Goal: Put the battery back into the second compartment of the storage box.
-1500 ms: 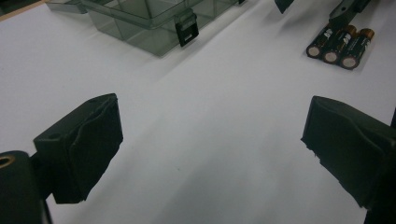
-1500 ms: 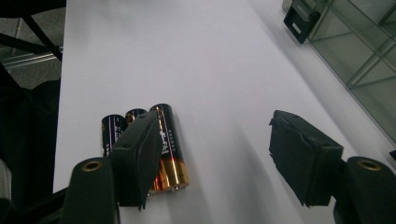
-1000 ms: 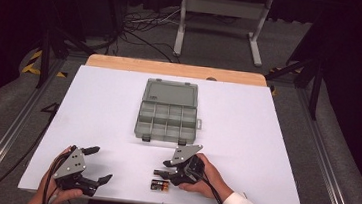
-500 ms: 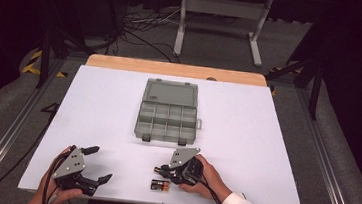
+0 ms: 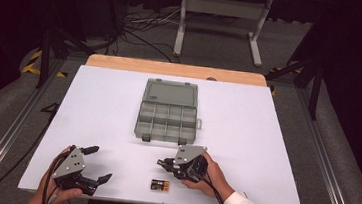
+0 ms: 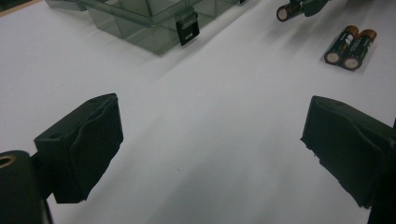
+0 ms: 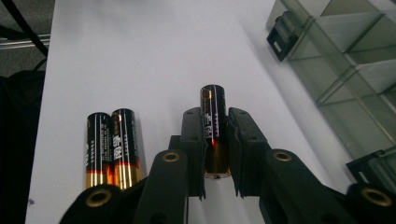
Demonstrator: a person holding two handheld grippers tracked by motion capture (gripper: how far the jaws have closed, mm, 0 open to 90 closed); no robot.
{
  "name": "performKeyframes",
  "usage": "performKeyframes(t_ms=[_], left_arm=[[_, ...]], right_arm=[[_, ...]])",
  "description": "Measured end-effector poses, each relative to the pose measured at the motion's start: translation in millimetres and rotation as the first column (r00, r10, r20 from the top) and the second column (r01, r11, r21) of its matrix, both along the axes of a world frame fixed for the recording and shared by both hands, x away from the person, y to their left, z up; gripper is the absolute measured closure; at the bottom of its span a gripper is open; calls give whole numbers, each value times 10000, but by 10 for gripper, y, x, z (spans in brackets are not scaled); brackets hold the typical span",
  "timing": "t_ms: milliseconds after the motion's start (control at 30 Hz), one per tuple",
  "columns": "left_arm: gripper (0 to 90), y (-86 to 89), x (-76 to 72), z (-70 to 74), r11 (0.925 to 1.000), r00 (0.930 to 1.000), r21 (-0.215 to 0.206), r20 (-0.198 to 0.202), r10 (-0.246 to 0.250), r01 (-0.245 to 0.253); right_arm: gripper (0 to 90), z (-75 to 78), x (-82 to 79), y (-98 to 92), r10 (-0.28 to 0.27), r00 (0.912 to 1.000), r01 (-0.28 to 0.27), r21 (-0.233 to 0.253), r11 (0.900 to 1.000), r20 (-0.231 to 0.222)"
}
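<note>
Since a second ago my right gripper [image 5: 164,164] has drawn slightly back toward me with one AA battery [image 7: 214,127] clamped between its jaws; my left gripper [image 5: 98,164] has stayed put.

Going left to right across the white table [image 5: 265,140]: at about seven o'clock, near the front edge, my left gripper rests in my left hand [image 5: 55,190] with its jaws spread wide and nothing between them. At six o'clock, two more AA batteries [image 5: 159,184] lie side by side, touching each other. Just past them, at their one o'clock, my right hand [image 5: 209,175] holds the right gripper, its jaws narrowed on the battery, which points away from me along the jaws. At twelve o'clock from the batteries, mid-table, sits a clear grey compartment box [image 5: 168,112], its lid open and laid back.
</note>
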State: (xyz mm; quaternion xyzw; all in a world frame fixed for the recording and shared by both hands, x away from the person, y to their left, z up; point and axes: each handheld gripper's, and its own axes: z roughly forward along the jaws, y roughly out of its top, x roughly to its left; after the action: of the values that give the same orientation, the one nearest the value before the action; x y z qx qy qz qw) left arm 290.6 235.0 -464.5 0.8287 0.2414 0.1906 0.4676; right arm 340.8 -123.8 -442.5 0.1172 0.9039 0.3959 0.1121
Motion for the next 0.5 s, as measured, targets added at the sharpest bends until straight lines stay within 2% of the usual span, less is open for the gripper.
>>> performKeyframes(t_ms=[500], left_arm=[[56,0,1,-4,10000,10000,-33,-31,13,-14]], right_arm=[[778,140,26,-61,-303,9977,280,390,9988,600]])
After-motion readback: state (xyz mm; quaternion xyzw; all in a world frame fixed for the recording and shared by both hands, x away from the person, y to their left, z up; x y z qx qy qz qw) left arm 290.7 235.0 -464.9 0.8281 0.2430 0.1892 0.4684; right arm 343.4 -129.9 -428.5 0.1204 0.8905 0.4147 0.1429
